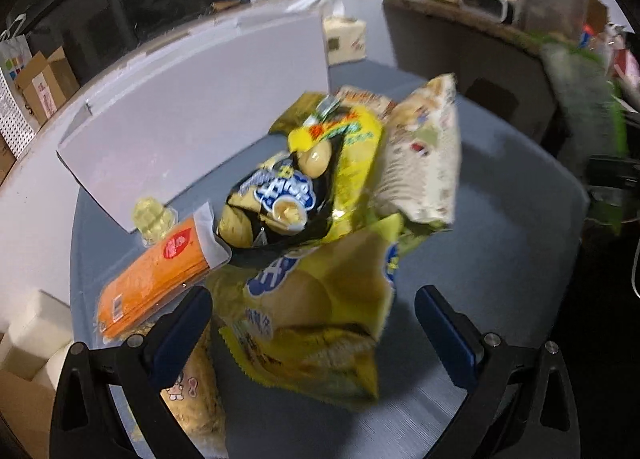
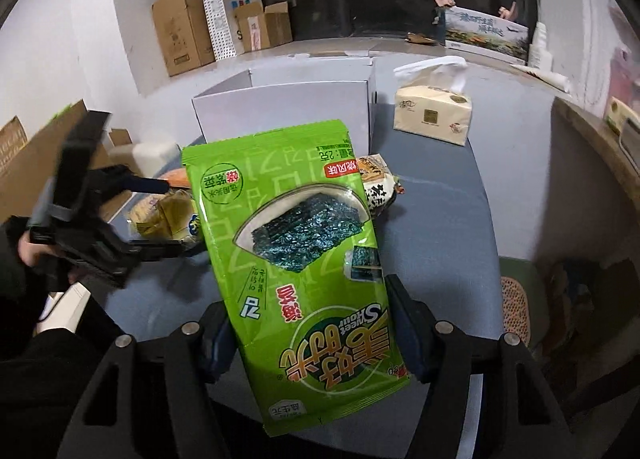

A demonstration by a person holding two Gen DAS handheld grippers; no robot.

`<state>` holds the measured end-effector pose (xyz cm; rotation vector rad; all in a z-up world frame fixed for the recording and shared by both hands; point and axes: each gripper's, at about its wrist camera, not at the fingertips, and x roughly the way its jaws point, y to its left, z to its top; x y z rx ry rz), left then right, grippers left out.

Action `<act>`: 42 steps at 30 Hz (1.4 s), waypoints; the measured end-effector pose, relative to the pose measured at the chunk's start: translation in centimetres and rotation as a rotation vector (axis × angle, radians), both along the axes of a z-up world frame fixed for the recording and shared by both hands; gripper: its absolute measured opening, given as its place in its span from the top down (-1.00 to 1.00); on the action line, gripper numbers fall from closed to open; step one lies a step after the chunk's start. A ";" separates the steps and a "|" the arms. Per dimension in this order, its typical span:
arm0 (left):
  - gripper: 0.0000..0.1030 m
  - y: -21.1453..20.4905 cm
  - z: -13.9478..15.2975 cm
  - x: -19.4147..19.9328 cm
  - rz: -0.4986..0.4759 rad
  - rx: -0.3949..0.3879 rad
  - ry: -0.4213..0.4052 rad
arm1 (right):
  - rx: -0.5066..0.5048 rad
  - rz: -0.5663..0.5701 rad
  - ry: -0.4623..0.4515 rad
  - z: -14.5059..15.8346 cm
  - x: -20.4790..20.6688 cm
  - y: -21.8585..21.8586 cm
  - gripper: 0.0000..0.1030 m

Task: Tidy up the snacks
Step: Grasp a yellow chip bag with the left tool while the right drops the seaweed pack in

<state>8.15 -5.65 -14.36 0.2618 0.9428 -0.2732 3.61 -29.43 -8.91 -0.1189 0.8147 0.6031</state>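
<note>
Right wrist view: the right gripper (image 2: 308, 333) grips a green seaweed packet (image 2: 292, 259) by its two side edges, the jaws about half apart with the pads pressed on the pack. The packet stands up from the fingers and leans away from them, its print upside down. Beyond it, on the grey table (image 2: 440, 219), lies a pale patterned snack pack (image 2: 378, 189), partly hidden behind the green one. To the left of the packet the left gripper (image 2: 160, 215) reaches in over the yellow snacks, held by a hand (image 2: 26, 253) in a dark sleeve. Farther off stand a white box (image 2: 280, 111) and, to its right, a tissue pack (image 2: 432, 113); cardboard boxes (image 2: 180, 31) line the far wall.

Left wrist view: the left gripper (image 1: 312, 319) is wide open and holds nothing. A yellow chip bag (image 1: 316, 315) lies between and just ahead of its fingers, with no pad on it. An orange packet (image 1: 148, 275) lies beside the left finger. Past the yellow bag sit a black-and-yellow bag (image 1: 276, 199) and a cream bag (image 1: 420, 163), piled touching one another. The white box (image 1: 192, 99) is beyond the pile.
</note>
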 end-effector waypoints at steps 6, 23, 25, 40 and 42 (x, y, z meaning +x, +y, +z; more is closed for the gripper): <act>-0.13 -0.1 0.2 -0.2 0.009 -0.011 -0.021 | 0.025 -0.013 0.014 -0.1 -0.1 -0.3 -0.36; 0.08 10.2 12.4 -1.9 0.191 -0.551 -0.360 | 0.145 -0.010 0.008 4.2 5.2 4.5 -0.36; 0.08 11.3 13.5 0.4 0.207 -0.573 -0.375 | 0.146 -0.025 -0.007 5.9 8.1 6.6 -0.36; -0.99 15.3 13.0 18.9 0.434 -0.414 -0.255 | 0.081 -0.144 0.044 8.9 29.0 17.1 -0.93; -1.00 15.8 12.6 18.5 0.435 -0.410 -0.260 | 0.097 -0.187 0.023 8.7 29.3 16.7 -1.00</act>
